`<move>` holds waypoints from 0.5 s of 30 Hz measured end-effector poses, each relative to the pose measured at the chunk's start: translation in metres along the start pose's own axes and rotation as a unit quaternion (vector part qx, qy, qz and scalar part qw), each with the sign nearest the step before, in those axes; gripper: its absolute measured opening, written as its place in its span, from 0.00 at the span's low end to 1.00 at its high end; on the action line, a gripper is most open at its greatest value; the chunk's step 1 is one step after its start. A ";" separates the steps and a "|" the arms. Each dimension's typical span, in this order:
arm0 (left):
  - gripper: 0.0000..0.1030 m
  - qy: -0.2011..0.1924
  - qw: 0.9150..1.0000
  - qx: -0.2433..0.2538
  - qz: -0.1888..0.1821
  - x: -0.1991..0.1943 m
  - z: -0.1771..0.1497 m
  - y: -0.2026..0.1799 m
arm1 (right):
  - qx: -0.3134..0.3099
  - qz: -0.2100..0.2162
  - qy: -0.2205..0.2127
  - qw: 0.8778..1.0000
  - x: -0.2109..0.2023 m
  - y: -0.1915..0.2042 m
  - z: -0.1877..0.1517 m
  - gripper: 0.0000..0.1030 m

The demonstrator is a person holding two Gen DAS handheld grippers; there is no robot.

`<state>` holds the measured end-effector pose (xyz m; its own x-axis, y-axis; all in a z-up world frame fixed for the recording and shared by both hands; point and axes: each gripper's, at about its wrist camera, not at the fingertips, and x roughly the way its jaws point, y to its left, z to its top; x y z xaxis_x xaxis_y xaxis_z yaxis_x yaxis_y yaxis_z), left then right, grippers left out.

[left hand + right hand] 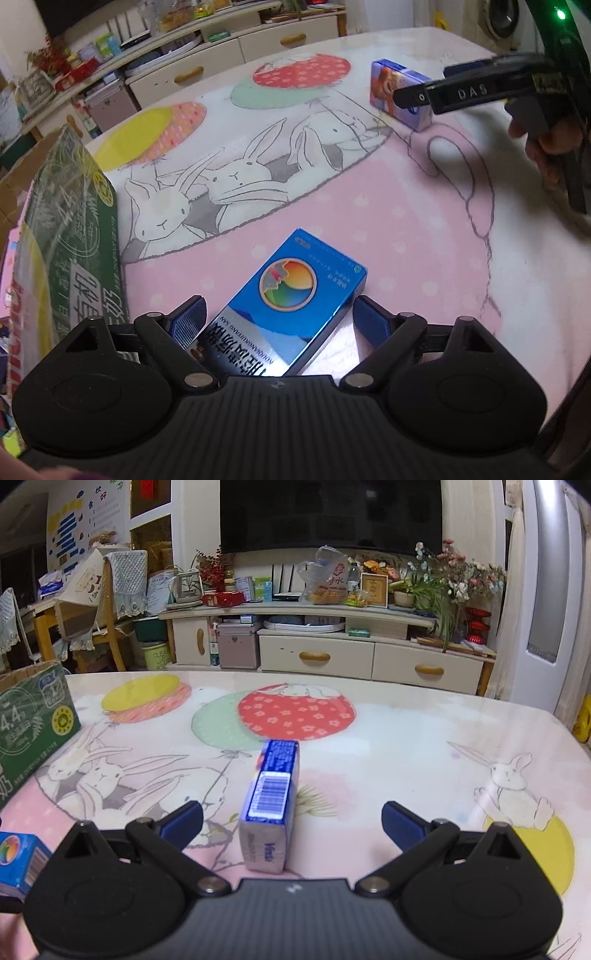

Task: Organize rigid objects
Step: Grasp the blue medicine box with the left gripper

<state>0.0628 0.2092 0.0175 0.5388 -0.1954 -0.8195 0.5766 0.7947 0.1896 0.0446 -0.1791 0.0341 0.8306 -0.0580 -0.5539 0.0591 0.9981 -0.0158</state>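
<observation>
The near end of the blue medicine box (pixel 291 295) is hidden under the left gripper (pixel 279 317), whose fingers stand apart on either side of it. The right gripper (pixel 291 821) gapes around a narrow tissue pack (pixel 271 805) standing on the rabbit-print tablecloth (pixel 406 738). A green carton (pixel 74 236), partly cropped, stands at left.

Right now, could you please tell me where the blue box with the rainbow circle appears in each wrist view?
Left wrist: blue box lies flat at lower centre, between the open left gripper fingers.
Right wrist: only its corner shows at the lower left edge.
Shared landmark: the green carton, left in both.
</observation>
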 end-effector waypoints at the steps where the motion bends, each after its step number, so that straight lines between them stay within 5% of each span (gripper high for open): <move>1: 1.00 -0.002 1.000 -0.003 -0.001 0.002 0.000 -0.001 | 0.001 0.000 -0.001 1.000 0.001 0.000 0.000 0.99; 7: 0.94 -0.014 1.000 -0.011 0.000 -0.001 0.003 -0.006 | 0.002 -0.014 -0.023 1.000 0.001 0.000 0.001 0.98; 15: 0.85 -0.044 0.998 -0.035 0.026 0.002 0.007 -0.024 | -0.003 -0.018 -0.021 1.000 0.013 0.006 0.001 0.69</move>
<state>0.0540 0.1860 0.0152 0.6207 -0.2006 -0.7579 0.5041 0.8425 0.1899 0.0560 -0.1739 0.0280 0.8506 -0.0947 -0.5172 0.0859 0.9955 -0.0411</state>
